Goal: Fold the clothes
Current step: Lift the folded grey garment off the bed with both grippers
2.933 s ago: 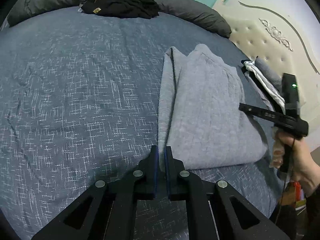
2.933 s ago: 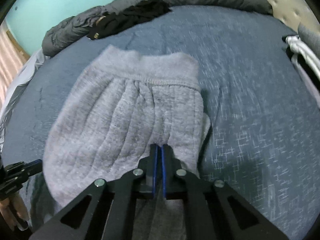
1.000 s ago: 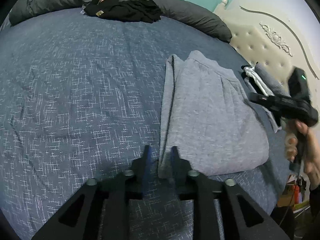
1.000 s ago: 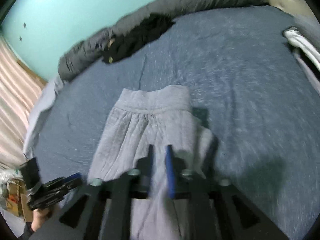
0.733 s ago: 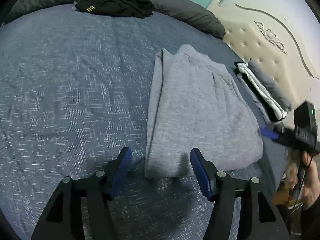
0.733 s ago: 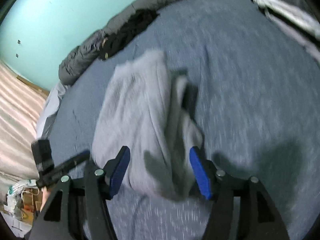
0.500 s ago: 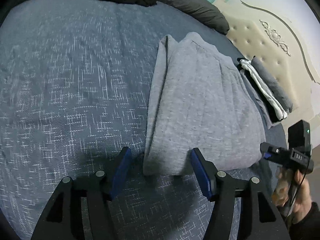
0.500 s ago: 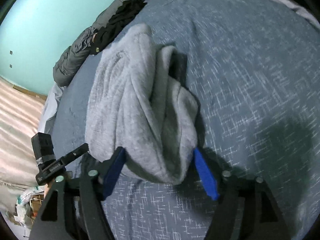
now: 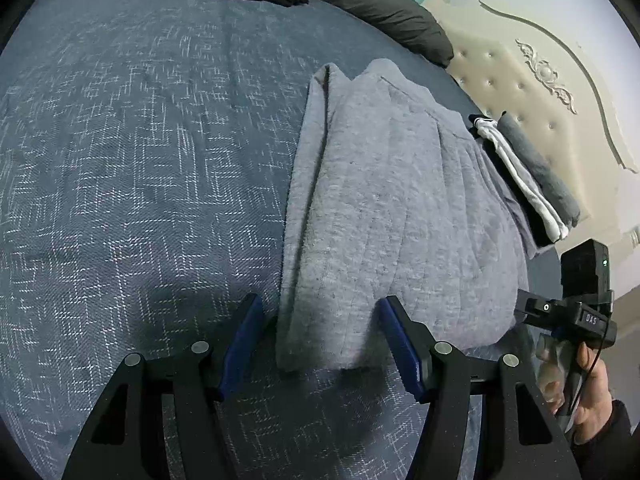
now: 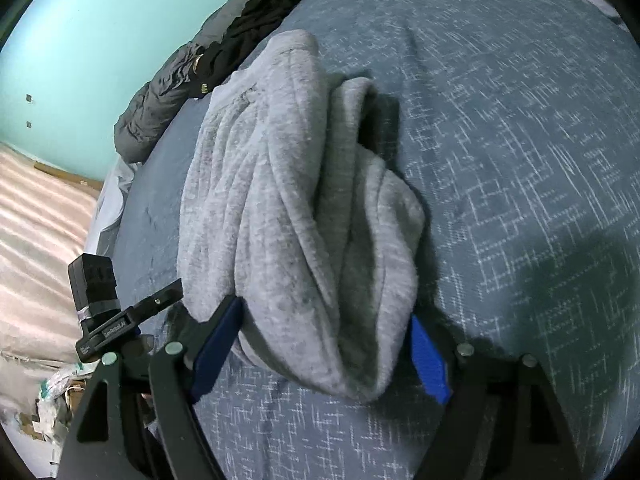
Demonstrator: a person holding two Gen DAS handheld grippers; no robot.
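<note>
The left hand-held gripper [image 9: 320, 340] gapes wide, empty, astride the near corner of the folded grey garment [image 9: 392, 216] on the bed [image 9: 140, 160]. The right hand-held gripper [image 10: 320, 344] is equally wide, its left finger partly hidden behind cloth.

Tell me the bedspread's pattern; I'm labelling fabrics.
Blue-grey bedspread with white broken crosshatch lines, clearest in the left wrist view.

The bed [image 9: 120, 160] is viewed low and close from the left wrist, toward the headboard [image 9: 540, 92]. From the right wrist it is viewed equally near, toward the teal wall [image 10: 100, 40]. The grey garment [image 9: 392, 208] [image 10: 288, 200] is shared by both views.
</note>
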